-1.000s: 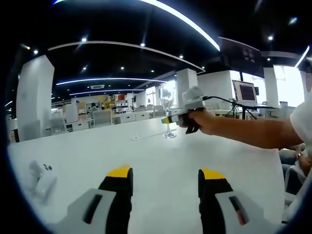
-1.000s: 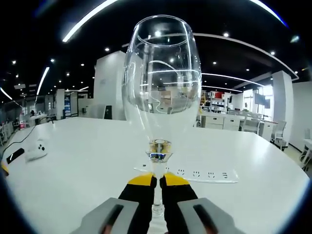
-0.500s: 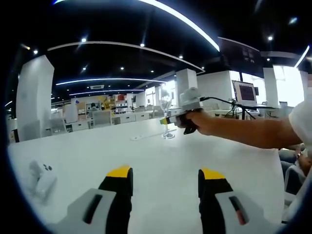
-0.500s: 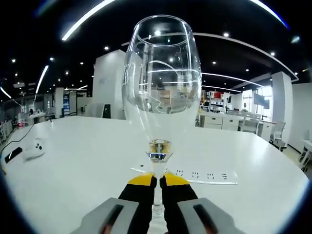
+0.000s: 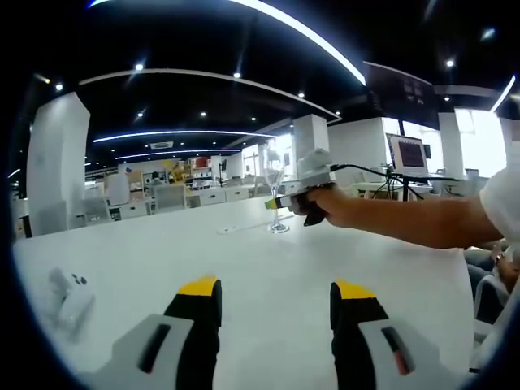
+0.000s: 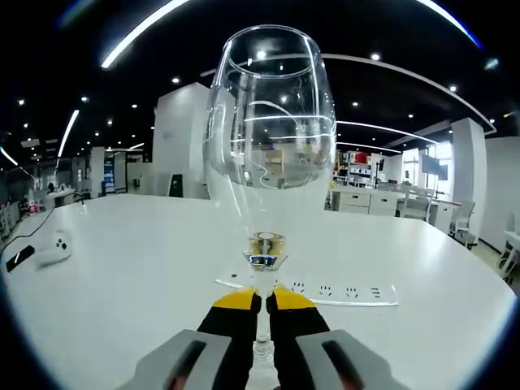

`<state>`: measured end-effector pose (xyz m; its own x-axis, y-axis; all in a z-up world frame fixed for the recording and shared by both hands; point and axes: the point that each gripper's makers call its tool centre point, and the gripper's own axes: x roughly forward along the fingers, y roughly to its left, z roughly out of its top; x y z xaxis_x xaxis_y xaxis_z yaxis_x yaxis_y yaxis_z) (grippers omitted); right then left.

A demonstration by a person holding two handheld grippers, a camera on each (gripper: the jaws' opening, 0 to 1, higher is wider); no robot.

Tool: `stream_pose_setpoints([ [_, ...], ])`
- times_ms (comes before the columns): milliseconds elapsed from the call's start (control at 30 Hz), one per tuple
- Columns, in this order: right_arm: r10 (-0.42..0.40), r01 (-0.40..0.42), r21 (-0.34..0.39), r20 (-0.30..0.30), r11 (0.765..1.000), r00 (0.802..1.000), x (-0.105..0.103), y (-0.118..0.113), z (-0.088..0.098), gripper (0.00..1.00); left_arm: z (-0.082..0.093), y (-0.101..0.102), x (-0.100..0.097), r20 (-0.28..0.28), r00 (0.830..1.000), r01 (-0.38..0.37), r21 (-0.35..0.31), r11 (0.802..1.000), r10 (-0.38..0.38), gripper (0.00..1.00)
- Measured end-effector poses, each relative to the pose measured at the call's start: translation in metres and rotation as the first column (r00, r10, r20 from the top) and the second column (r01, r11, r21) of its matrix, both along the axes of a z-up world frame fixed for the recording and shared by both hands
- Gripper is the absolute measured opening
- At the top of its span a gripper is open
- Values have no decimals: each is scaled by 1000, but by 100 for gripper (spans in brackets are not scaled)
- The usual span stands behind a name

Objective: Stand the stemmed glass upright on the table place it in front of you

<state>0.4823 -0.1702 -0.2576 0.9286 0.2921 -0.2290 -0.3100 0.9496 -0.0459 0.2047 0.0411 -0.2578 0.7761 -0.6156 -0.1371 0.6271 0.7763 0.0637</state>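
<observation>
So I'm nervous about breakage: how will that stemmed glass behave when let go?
Likely fragile: the stemmed glass is thin and clear. Probably top-heavy, with a wide bowl over the slim stem that the right hand-held gripper pinches. Its smooth surface may slip.

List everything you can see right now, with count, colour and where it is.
stemmed glass: one, clear, upright, stem clamped in the right gripper's jaws
table: one, white, beneath both grippers
power strip: one, white, flat on the table behind the glass
small device: one, white, near the table's edge, kind unclear
monitor: one, dark screen, at the far side
left gripper: one, grey with yellow tips, jaws apart, empty
right gripper: one, grey with yellow tips
hand: one, holding the right gripper
</observation>
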Motion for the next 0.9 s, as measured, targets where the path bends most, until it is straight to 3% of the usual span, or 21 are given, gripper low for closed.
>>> stream_pose_setpoints([
  [900, -7, 7, 2, 1, 1000, 1000, 1, -1, -6, 9, -1, 0, -1, -1, 1000, 3, 3, 1000, -3, 54],
])
